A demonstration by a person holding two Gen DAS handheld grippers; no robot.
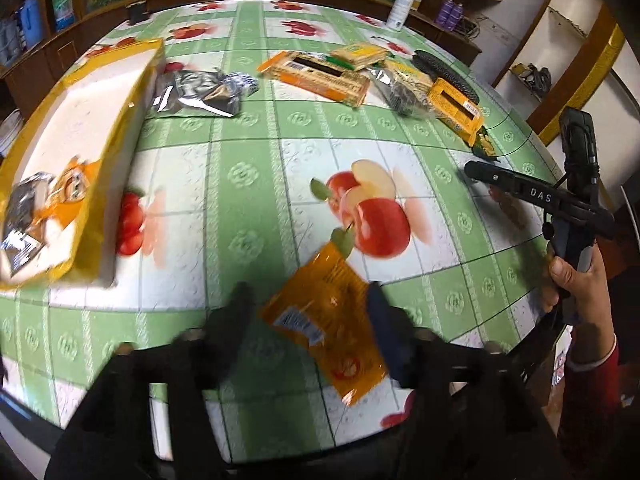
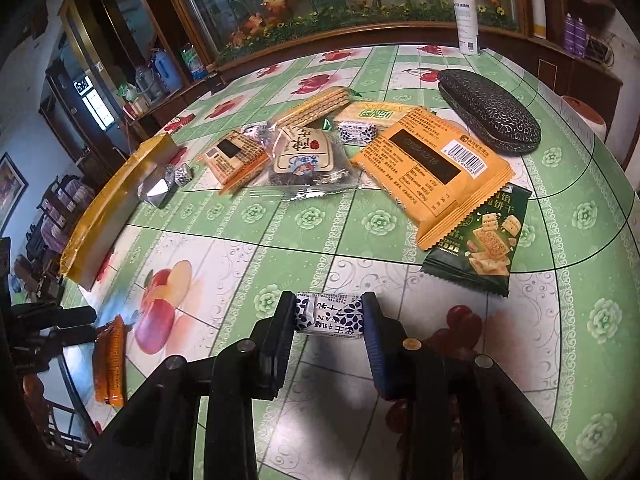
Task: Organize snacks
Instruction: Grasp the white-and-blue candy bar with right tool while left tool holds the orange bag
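Note:
My left gripper point(image 1: 306, 300) is open, its fingers on either side of an orange snack packet point(image 1: 328, 320) lying on the tablecloth; this packet also shows in the right wrist view point(image 2: 110, 360). My right gripper point(image 2: 329, 312) is shut on a small blue-and-white wrapped candy point(image 2: 329, 314), held just above the table. A white box with yellow rim point(image 1: 76, 152) at the left holds a silver packet point(image 1: 22, 216) and an orange packet point(image 1: 72, 188). Loose snacks lie further back: orange cracker packs point(image 2: 432, 164), a green biscuit pack point(image 2: 480, 240), a clear fish-snack bag point(image 2: 304, 164).
A dark patterned glasses case point(image 2: 488, 110) lies at the back right. A white spray bottle point(image 2: 467, 16) stands at the table's far edge. A silver foil packet point(image 1: 196, 94) lies beside the box. A wooden cabinet with a floral panel point(image 2: 320, 4) runs behind the table.

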